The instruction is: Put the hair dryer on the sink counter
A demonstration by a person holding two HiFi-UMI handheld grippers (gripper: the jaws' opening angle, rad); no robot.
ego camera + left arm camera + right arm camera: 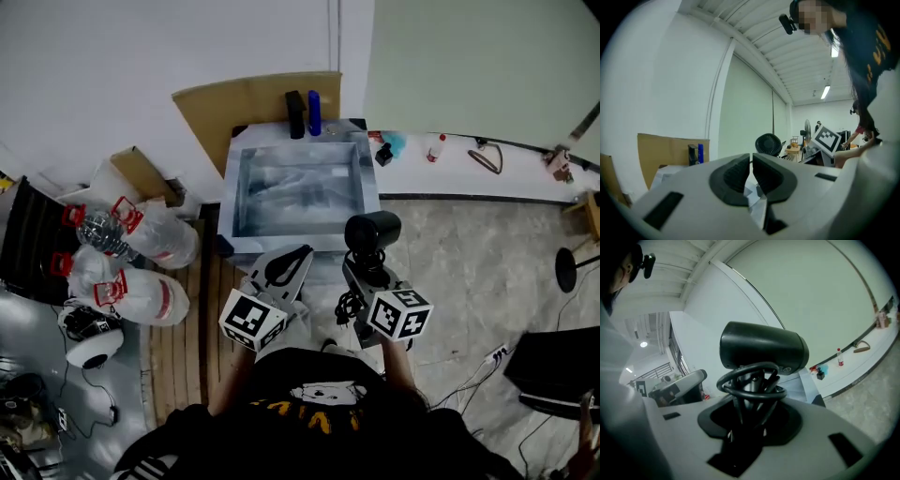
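Hanging in the lower middle of the head view, the black hair dryer (372, 231) is still in the air, just in front of the steel sink basin (246, 187) and not yet on the narrow tabletop rim (281, 243) around it. The right gripper (361, 274) has its jaws pinching the dryer's handle, with the barrel upright above them. The left gripper (292, 261) sits beside it, jaws pressed together on nothing.

The worry is the black cord (750, 380), looped loosely round the handle just above the jaws. A loop could catch on a jaw when the grip lets go and drag the dryer along. The rim also looks slim. Set down with its heavy barrel leaning inward, the dryer might roll into the basin.

Hard to make out: in the right gripper view (747, 417) the cord loops cover the spot where the pads meet the handle, so how firm the hold is stays unclear. No view shows the plug. The basin floor is a blur of reflections, and the person's body cuts off the bottom of the frame.
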